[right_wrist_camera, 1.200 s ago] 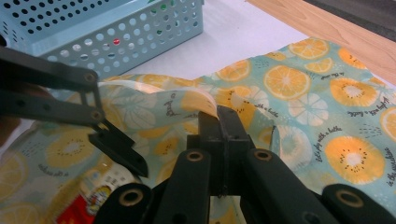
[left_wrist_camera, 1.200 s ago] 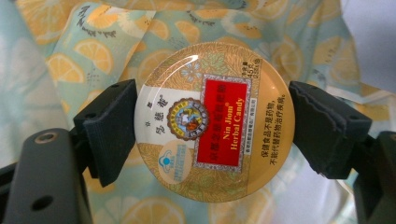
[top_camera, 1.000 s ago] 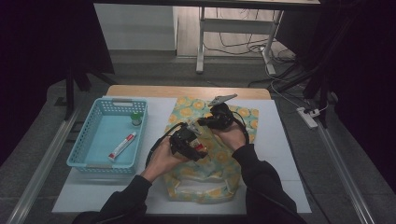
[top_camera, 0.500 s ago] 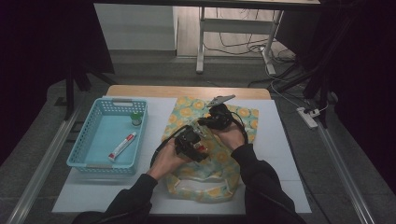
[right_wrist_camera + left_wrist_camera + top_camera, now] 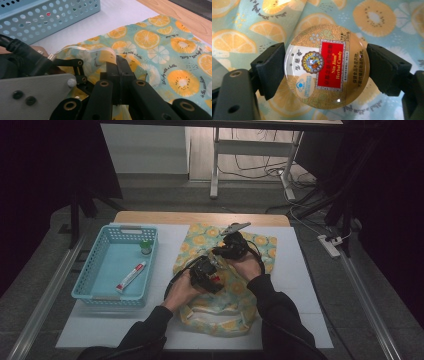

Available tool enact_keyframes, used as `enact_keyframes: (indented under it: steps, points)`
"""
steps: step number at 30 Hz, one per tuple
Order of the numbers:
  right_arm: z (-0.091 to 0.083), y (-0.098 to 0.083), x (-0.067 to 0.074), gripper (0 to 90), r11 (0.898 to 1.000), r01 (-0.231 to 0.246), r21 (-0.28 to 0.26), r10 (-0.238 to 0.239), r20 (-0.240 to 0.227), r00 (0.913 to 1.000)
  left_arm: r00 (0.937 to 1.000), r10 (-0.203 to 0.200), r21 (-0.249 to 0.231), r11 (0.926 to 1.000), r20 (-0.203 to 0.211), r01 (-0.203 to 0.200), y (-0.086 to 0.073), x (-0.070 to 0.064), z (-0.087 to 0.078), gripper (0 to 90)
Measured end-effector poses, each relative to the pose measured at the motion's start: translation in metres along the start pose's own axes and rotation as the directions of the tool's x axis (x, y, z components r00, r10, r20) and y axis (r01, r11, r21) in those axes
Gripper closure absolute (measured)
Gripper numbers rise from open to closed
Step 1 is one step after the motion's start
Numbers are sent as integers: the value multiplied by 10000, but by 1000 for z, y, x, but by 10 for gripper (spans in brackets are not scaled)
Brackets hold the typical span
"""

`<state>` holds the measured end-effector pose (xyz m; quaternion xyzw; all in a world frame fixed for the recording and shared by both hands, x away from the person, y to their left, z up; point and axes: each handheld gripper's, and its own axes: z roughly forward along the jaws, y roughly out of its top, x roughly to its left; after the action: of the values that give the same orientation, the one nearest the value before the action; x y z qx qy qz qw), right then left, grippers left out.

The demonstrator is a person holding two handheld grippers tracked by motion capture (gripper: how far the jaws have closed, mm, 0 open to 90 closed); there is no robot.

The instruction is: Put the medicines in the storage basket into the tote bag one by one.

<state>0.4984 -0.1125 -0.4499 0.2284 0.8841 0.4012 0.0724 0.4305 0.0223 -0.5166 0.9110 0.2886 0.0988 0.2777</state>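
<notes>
Packing step: the left tongs point(image 5: 325, 72) grip a round herbal candy tin point(image 5: 326, 66) across its sides, just over the fruit-print bag point(image 5: 227, 292). The right tongs point(image 5: 121, 65), clamped shut, pinch the bag's rim open. Next, lower the tin into the mouth and release.

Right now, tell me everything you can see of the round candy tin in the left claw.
The candy tin is a round, flat, glossy tin with gold-brown leaf patterning, a red panel reading "Nin Jiom Herbal Candy", a round emblem and a pale strip with Chinese print. Its lid is on. It faces the left gripper view's camera, the print turned sideways, clamped at opposite edges by the left claw. Behind it lies the fruit-print fabric bag. In the high view it is too small to make out.
</notes>
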Motion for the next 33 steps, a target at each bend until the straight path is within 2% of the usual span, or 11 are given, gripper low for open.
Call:
enact_keyframes:
  steps: [1,4,8,11,14,17,24,31,33]
  points:
    - [0,0,0,900,10000,-6,-5,6,1,10000,9999,-26,-60,10000,-115,25,0,0,0,176]
    - [0,0,0,900,10000,-8,-21,8,1,10000,9999,-101,-242,9997,120,104,0,1,-4,119]
    - [-1,0,0,900,10000,1,-65,-1,-11,10000,9991,-386,-442,9982,190,394,-1,3,-11,112]
    - [-1,0,0,900,10000,11,-69,-12,-13,10000,9966,-670,-665,9953,480,701,-1,5,-18,106]
    - [-2,0,1,900,10000,8,-55,-8,-10,10000,9913,-957,-972,9898,908,1044,-3,7,-25,88]
    - [-2,0,0,900,10000,-16,-63,16,-20,10000,9868,-1074,-1232,9848,1209,1223,-5,8,-32,56]
    - [-1,-1,1,900,10000,-18,-82,18,-78,10000,9816,-1062,-1653,9773,1588,1324,-8,7,-48,17]
    - [-2,-1,1,900,10000,-4,-100,4,-78,10000,9699,-1112,-2110,9647,2165,1577,-13,8,-65,18]
    - [-2,-1,1,900,9999,12,-109,-13,-82,10000,9703,-1063,-2157,9643,2173,1540,-15,9,-70,19]
